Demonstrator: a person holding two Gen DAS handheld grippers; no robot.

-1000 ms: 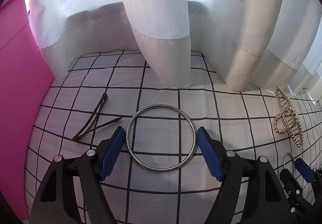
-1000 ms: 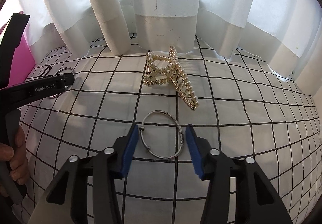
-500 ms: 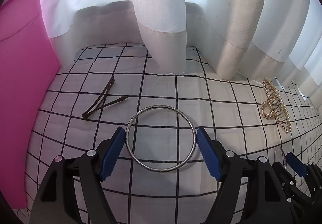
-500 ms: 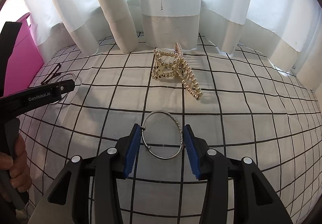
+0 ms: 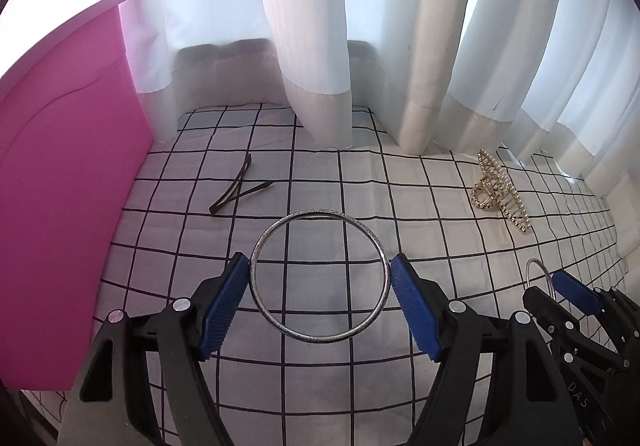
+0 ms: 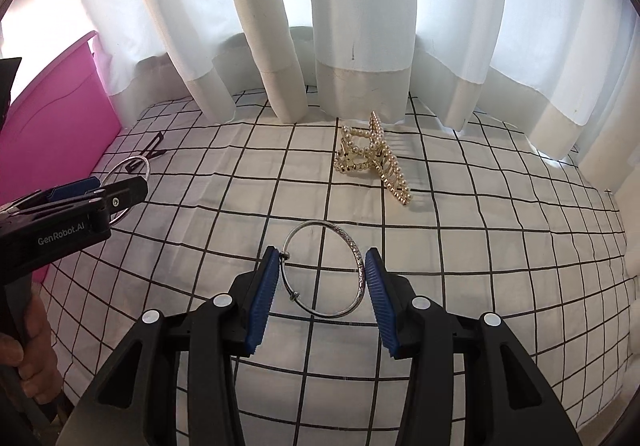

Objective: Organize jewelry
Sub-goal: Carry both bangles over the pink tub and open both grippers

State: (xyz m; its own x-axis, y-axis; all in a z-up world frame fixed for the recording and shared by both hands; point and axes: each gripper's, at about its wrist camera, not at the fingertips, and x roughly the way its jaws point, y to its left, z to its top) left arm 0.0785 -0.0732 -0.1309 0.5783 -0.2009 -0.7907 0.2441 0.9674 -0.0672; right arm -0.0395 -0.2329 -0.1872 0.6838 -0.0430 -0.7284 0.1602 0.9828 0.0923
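Observation:
My left gripper (image 5: 319,300) is shut on a large silver bangle (image 5: 260,298) and holds it above the checked cloth (image 5: 400,205). My right gripper (image 6: 320,278) is shut on a smaller silver bracelet (image 6: 358,258) with a knotted clasp and holds it off the cloth. A pearl and gold hair claw (image 6: 374,155) lies on the cloth beyond the right gripper; it also shows in the left wrist view (image 5: 498,191). A dark hair pin (image 5: 236,191) lies on the cloth beyond the left gripper.
A pink box (image 5: 60,185) stands at the left edge of the cloth. White curtains (image 6: 360,25) hang along the back and touch the cloth. The left gripper shows at the left of the right wrist view (image 6: 80,201).
Both grippers have risen and pulled back with their rings held. The hair pin and the hair claw now lie farther away in both views. The right gripper has closed tighter on the bracelet.

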